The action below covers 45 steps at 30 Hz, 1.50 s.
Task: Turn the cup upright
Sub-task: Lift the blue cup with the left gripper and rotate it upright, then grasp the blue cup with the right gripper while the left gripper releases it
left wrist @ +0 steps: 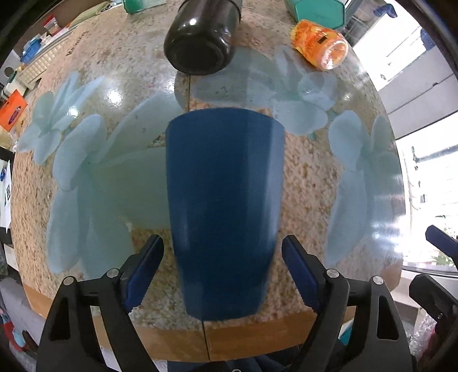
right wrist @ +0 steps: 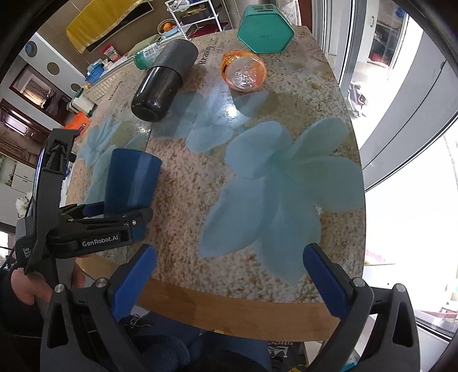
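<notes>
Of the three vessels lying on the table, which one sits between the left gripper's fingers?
The blue cup, on its side between the open left gripper. The black bottle and the orange jar lie farther back, untouched.

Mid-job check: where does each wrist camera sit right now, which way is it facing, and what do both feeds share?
Left wrist: on the left gripper, facing along the table at the blue cup lying between its open fingers.
Right wrist: on the right gripper, open, empty, at the table's near edge; the left gripper and the person's hand show.
Shared: blue cup, black bottle, orange jar, teal box.
</notes>
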Each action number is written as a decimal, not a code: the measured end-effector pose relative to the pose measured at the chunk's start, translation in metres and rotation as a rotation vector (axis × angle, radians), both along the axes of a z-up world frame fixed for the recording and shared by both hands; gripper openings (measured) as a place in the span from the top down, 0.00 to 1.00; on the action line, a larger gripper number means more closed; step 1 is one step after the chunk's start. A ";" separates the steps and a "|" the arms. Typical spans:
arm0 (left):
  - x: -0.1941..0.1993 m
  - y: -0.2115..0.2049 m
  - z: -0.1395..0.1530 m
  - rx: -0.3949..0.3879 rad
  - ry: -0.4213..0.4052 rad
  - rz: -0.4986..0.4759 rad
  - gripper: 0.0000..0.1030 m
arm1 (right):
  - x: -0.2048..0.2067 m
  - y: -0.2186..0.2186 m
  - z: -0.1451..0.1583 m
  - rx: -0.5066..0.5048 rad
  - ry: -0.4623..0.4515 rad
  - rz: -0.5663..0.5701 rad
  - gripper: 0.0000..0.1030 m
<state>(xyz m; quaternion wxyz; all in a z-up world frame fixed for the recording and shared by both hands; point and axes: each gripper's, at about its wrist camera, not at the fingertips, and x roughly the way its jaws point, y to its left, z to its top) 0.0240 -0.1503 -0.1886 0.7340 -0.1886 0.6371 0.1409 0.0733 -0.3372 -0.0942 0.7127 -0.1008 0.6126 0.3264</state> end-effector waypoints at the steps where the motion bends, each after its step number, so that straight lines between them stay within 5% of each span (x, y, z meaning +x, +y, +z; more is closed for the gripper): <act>1: 0.001 -0.002 0.001 -0.008 0.003 -0.002 0.10 | 0.000 -0.001 0.001 0.010 0.005 0.000 0.00; 4: 0.003 -0.004 0.008 -0.009 0.017 -0.003 0.00 | 0.000 -0.002 0.004 0.036 0.009 -0.004 0.00; 14: 0.007 -0.005 0.043 -0.008 0.002 -0.037 0.00 | -0.001 -0.005 0.013 0.097 0.024 -0.065 0.00; 25: -0.051 0.056 0.081 -0.079 -0.024 -0.034 0.00 | -0.007 0.028 0.015 0.109 0.028 -0.095 0.00; 45: -0.081 0.173 0.064 -0.177 -0.040 -0.166 0.00 | -0.012 0.171 -0.041 -0.115 0.084 -0.166 0.00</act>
